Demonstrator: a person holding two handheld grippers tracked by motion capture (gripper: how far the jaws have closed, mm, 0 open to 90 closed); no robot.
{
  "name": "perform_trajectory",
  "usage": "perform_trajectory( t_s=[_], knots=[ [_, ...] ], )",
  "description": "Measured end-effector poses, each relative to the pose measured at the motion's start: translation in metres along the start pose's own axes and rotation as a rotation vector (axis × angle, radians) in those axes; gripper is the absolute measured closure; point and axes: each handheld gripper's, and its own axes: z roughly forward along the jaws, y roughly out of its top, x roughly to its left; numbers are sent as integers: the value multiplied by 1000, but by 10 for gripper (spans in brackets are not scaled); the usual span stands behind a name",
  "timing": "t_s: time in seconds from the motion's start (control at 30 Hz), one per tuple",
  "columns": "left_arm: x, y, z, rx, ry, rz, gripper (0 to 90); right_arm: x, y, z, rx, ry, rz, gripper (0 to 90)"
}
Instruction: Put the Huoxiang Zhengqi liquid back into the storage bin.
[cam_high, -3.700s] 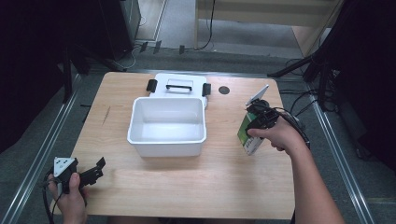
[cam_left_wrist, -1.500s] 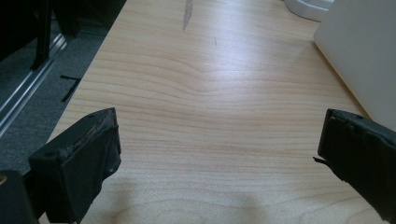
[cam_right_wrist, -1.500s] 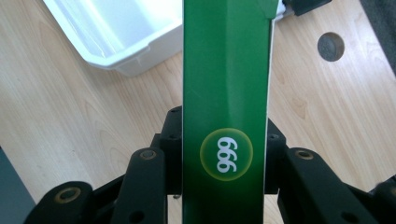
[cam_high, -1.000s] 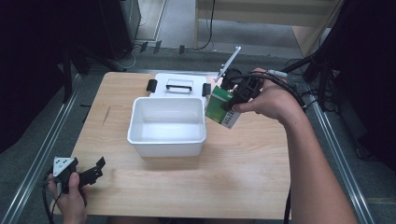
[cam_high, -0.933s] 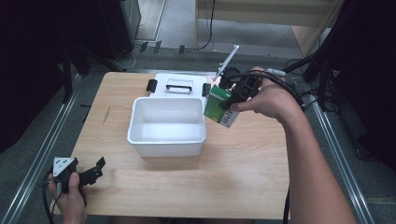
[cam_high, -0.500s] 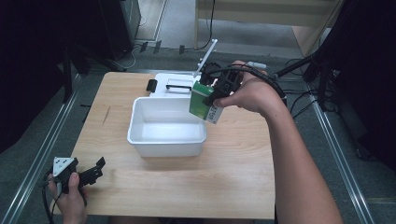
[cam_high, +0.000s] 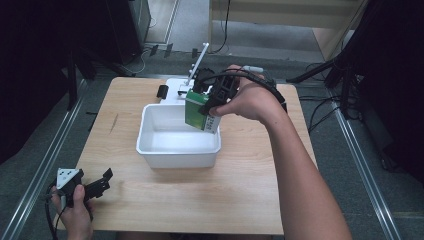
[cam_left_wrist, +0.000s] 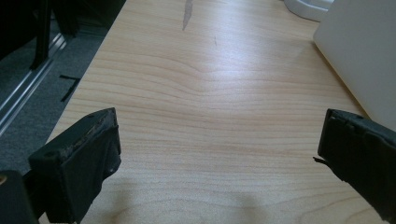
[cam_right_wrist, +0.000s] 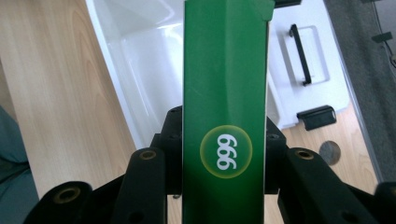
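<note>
High view looks down over the whole table (cam_high: 150, 210). Gripper views sit close, sharing the white bin (cam_high: 178, 142) (cam_right_wrist: 135, 51) and tabletop

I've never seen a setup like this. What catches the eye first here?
A bright green box marked 999, clamped in the right hand-held gripper above the far right corner of an open white bin. At the table's near left corner, the left hand-held gripper rests with jaws open.
</note>
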Motion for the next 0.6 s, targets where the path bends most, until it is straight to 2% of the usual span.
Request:
perform_trajectory(
  t_s=[0.3, 0.6],
  knots=[
    [0, 0, 0, 1, -1, -1, 0, 7, 9, 15, 4, 31, -52, 644],
    [1, 0, 0, 2, 0, -1, 0, 5, 0, 31, 38, 46, -111, 643]
  ],
)
